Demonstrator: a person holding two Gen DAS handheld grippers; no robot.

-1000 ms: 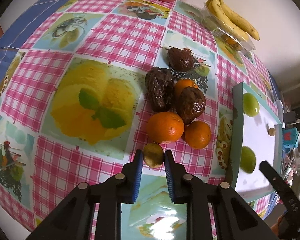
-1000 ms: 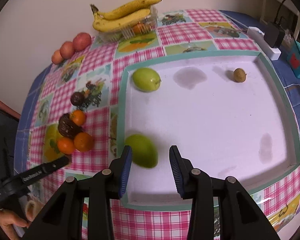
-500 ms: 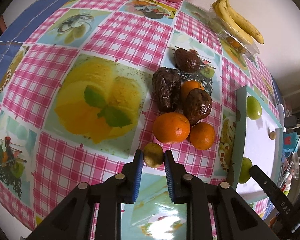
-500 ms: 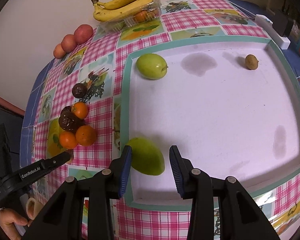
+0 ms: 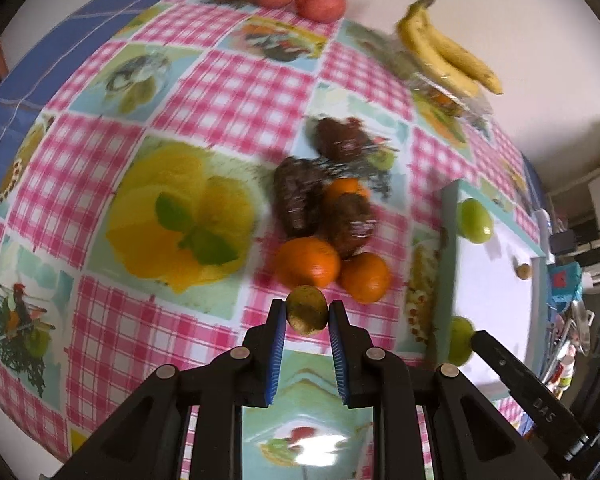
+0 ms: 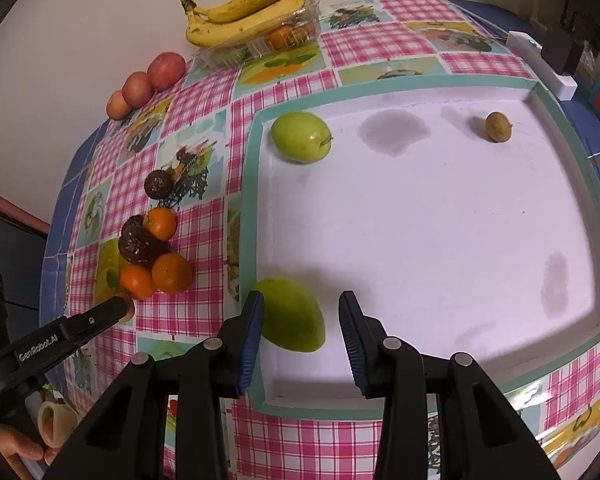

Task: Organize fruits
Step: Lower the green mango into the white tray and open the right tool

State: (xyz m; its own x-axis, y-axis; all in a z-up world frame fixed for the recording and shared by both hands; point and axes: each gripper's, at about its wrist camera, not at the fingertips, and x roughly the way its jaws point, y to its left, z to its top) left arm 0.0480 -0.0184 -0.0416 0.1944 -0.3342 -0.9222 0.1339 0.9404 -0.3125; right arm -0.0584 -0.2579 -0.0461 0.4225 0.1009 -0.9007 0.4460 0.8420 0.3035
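While my left gripper (image 5: pixel 306 314) points down at the checked tablecloth (image 5: pixel 100 184), I see the small yellow-green fruit (image 5: pixel 306 309) pinched between its 2 blue pads, both pads touching its sides. Just beyond it lie 3 oranges (image 5: pixel 308 266) and 3 dark wrinkled fruits (image 5: pixel 298 196) in a cluster. My right gripper (image 6: pixel 301 326) hangs over the near left corner of the white tray (image 6: pixel 256 200), jaws spread and gripping nothing; the green mango (image 6: pixel 294 320) lies in that corner between the fingers, close against the left one and clear of the right. Farther in the tray I see 1 green apple (image 6: pixel 301 136) and 1 small brown fruit (image 6: pixel 498 126). From the right wrist view, a hand (image 6: pixel 18 442) holds the left tool low at the table's edge.
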